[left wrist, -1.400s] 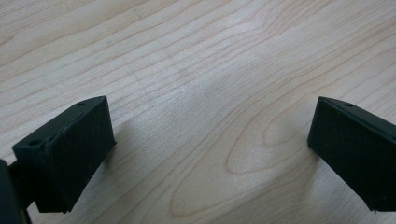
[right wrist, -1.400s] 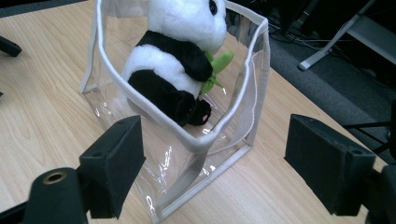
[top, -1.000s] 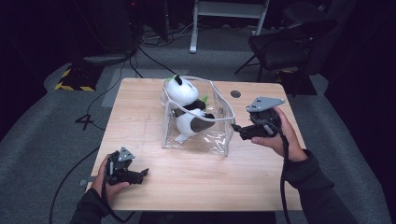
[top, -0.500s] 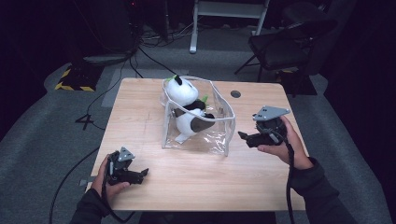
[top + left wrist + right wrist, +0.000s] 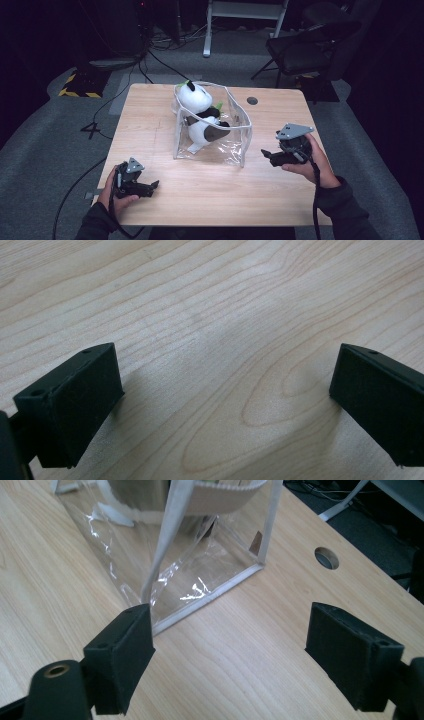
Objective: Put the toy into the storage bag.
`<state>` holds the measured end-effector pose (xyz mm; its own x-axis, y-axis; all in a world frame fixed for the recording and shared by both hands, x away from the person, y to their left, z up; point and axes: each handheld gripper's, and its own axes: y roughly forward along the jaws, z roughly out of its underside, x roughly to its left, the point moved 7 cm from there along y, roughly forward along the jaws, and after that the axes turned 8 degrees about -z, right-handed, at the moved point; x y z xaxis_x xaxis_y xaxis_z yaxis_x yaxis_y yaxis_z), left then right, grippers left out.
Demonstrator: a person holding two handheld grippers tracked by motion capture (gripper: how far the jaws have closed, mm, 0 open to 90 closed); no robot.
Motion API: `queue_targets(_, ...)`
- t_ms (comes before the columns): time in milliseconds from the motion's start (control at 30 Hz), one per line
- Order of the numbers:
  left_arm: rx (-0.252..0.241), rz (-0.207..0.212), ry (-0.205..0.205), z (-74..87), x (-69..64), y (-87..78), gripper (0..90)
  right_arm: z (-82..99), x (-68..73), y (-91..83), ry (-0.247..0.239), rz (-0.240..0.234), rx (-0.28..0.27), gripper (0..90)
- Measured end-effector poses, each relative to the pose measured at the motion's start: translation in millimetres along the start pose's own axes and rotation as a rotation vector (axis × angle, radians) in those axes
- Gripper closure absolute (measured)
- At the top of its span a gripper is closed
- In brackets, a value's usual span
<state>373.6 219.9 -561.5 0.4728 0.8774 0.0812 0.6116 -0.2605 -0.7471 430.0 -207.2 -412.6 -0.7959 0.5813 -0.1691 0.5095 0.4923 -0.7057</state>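
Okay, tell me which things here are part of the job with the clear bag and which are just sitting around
Part of the job:
clear bag
panda plush toy inside it
right gripper, open, beside the bag
left gripper, open, low over the table

Just around:
black chair
white frame leg
floor cables
yellow-black striped strip

Clear plastic pouch [image 5: 235, 145] upright mid-table, top open, panda plush [image 5: 199, 112] inside, head protruding.

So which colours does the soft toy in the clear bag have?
Mostly white with black parts; soft toy, clearest in the high view.
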Motion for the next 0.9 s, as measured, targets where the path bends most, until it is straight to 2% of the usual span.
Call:
queue_targets(533, 0.0, 0.0, 0.0, 0.0, 0.0, 0.0, 0.6, 38.2, 5.1, 15.8, -0.009, -0.016, 0.055, 19.2)
queue_targets(900, 0.0, 0.0, 0.0, 0.0, 0.0, 0.0, 0.6, 58.5, 10.3, 20.8, 0.001, -0.034, 0.049, 19.6)
